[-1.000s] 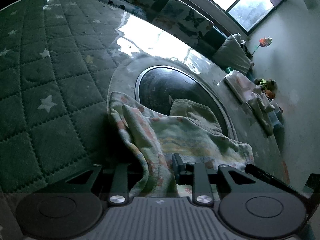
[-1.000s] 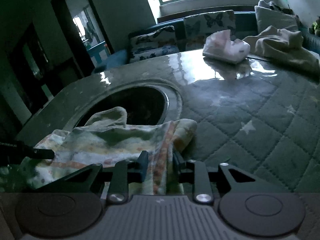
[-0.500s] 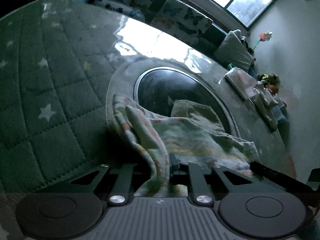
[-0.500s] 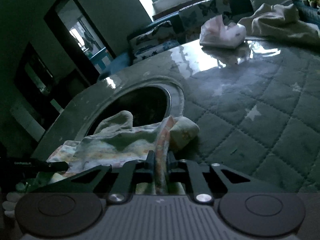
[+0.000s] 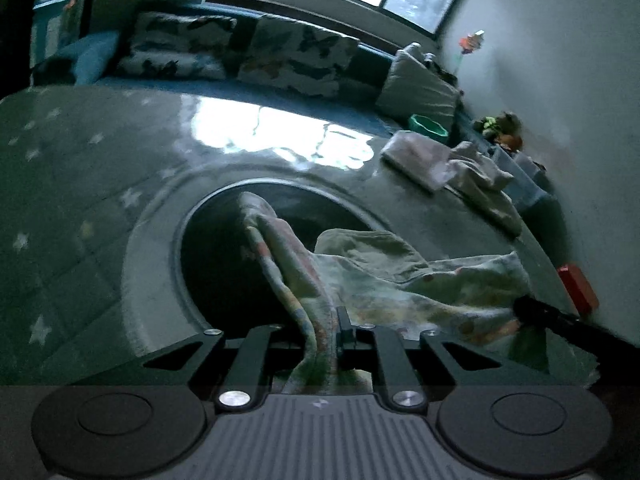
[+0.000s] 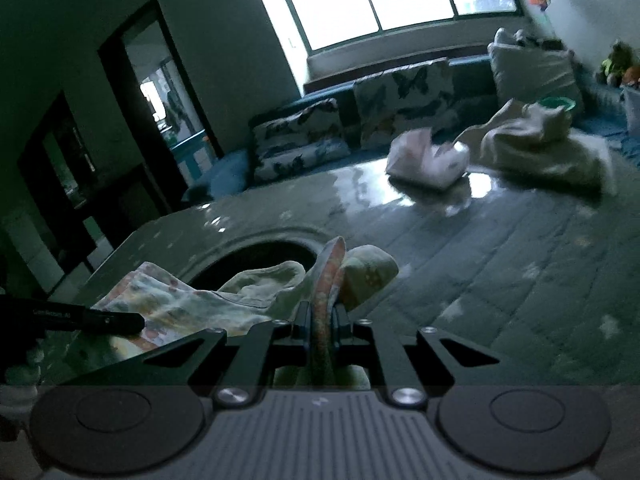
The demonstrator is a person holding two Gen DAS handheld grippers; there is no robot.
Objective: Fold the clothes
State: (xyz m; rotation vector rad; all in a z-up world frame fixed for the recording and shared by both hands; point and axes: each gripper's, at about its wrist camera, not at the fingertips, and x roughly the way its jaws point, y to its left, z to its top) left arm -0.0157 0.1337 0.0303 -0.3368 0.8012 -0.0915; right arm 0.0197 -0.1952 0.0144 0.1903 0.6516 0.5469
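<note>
A pale patterned garment (image 5: 384, 276) with pink and green marks hangs between the two grippers, lifted over the table's dark round inset (image 5: 224, 256). My left gripper (image 5: 324, 332) is shut on one edge of the cloth, which runs up between its fingers. My right gripper (image 6: 320, 320) is shut on the opposite edge of the garment (image 6: 208, 304), a pink-striped hem pinched upright in its jaws. The tip of the right gripper (image 5: 560, 320) shows at the right of the left wrist view, and the left gripper's finger (image 6: 80, 318) shows at the left of the right wrist view.
A quilted star-pattern cover (image 6: 520, 248) lies over the glossy table (image 5: 256, 128). A folded pink-white cloth (image 6: 428, 160) and a crumpled cream garment (image 6: 536, 144) rest at the far side. A sofa with butterfly cushions (image 6: 400, 92) stands behind. A red object (image 5: 578, 292) sits at the table's right edge.
Both grippers have closed onto the garment's edges and risen, lifting the cloth off the table; the cameras now tilt up toward the sofa and window.
</note>
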